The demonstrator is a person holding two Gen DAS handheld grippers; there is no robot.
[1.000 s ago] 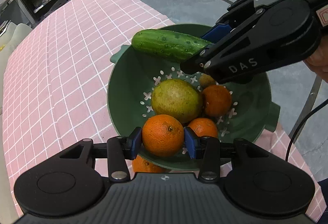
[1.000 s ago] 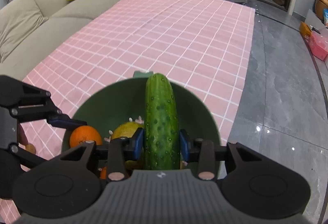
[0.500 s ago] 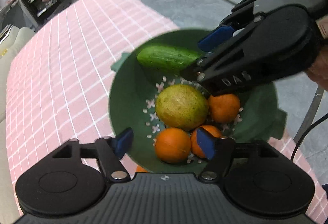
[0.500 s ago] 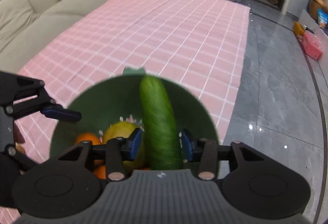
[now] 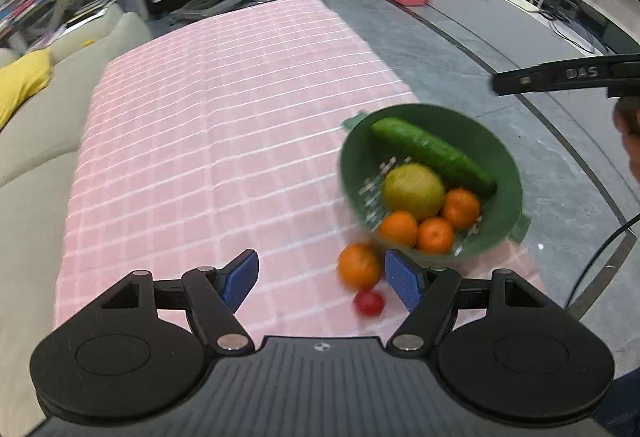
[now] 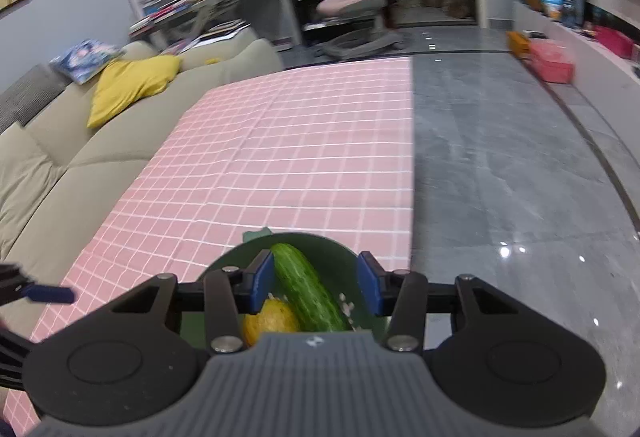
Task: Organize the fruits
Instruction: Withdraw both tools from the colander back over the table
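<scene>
Left wrist view: the left hand-held gripper (image 5: 322,279) is spread and empty above the worktop (image 5: 208,141); I judge the loose orange (image 5: 359,265) comes next, so centre it before closing; the green colander (image 5: 510,173) at right holds cucumber (image 5: 432,155), pear (image 5: 414,191) and three oranges.

Right wrist view: the right hand-held gripper (image 6: 316,281) is released above the cucumber (image 6: 308,289); lift clear.

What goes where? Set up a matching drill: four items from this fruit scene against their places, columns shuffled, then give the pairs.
1. long green cucumber
2. small red tomato
3. round yellow-green fruit
4. lone orange

A. on the pink cloth, nearest the left gripper
B. along the green colander's far side
C. on the cloth beside the colander
D. middle of the colander

Pairs: 1-B, 2-A, 3-D, 4-C
</scene>
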